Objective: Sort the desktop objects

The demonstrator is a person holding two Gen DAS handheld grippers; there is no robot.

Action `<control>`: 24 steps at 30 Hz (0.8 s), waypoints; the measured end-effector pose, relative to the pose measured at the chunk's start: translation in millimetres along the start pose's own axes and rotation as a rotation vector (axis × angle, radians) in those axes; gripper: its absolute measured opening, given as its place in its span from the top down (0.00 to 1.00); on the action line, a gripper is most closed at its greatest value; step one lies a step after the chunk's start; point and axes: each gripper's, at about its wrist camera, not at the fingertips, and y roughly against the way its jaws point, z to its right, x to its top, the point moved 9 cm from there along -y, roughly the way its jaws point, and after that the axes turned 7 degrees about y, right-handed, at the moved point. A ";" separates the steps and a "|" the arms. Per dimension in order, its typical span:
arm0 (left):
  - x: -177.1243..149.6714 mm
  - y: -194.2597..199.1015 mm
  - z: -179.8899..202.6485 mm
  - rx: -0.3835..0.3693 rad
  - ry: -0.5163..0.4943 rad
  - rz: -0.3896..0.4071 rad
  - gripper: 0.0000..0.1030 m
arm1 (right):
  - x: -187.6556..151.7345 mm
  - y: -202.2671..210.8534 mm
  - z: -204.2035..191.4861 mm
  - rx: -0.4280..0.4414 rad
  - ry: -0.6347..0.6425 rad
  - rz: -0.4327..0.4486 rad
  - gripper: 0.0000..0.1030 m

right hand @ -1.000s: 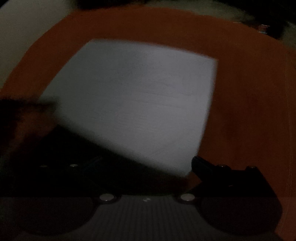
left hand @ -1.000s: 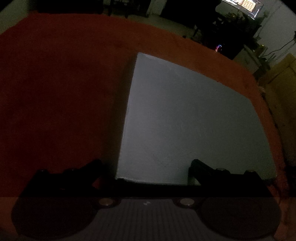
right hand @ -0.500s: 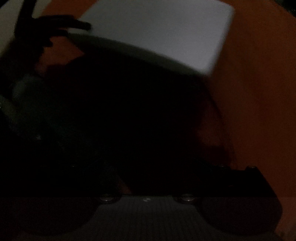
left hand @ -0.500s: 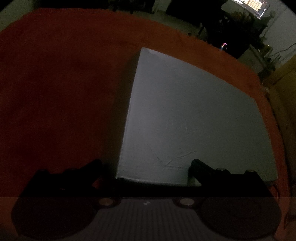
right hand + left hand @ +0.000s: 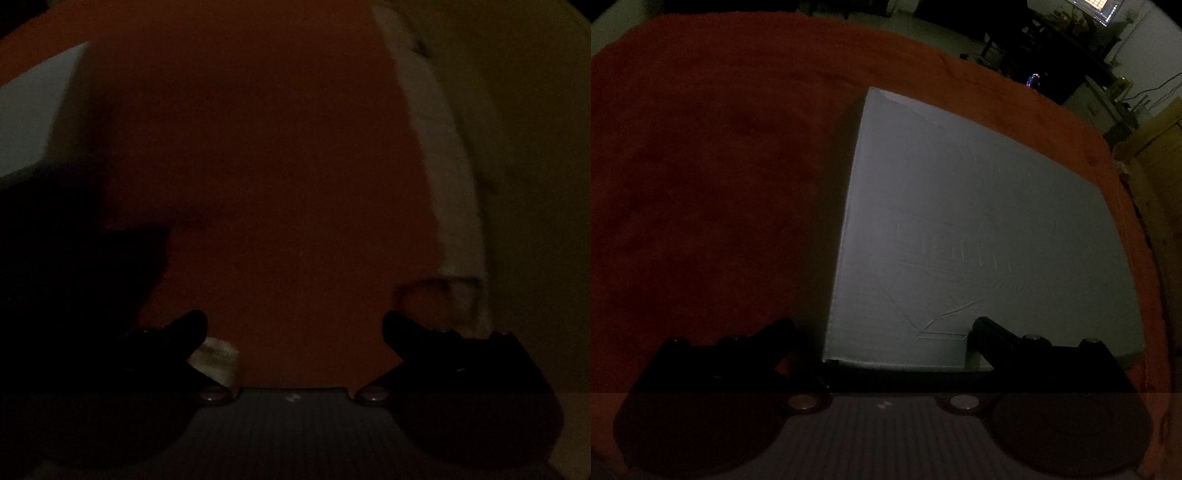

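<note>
White box (image 5: pixel 979 229) lies just ahead of the open left hand-held gripper (image 5: pixel 882 332).

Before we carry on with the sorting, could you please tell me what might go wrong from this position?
1. The room is very dim, and the right wrist view is blurred, so small items could be missed; the pale scrap by the right tongs cannot be identified.
2. The flat white rectangular board reaches close to the far right edge of the red tablecloth; a push from the open left tongs at its near edge might slide it off.
</note>
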 end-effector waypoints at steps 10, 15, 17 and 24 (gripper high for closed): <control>-3.8 4.7 2.6 0.021 -0.004 0.046 0.00 | 98.7 -2.3 -181.0 0.312 0.224 0.277 0.00; -2.7 4.1 2.4 0.016 -0.004 0.050 0.00 | 139.0 -26.2 -241.6 0.338 0.278 0.325 0.00; -2.3 3.2 2.2 0.012 0.003 0.054 0.00 | 152.6 -35.4 -254.4 0.329 0.282 0.338 0.00; -2.0 4.9 1.8 0.009 0.005 0.063 0.00 | 176.5 -52.7 -301.9 0.387 0.299 0.337 0.00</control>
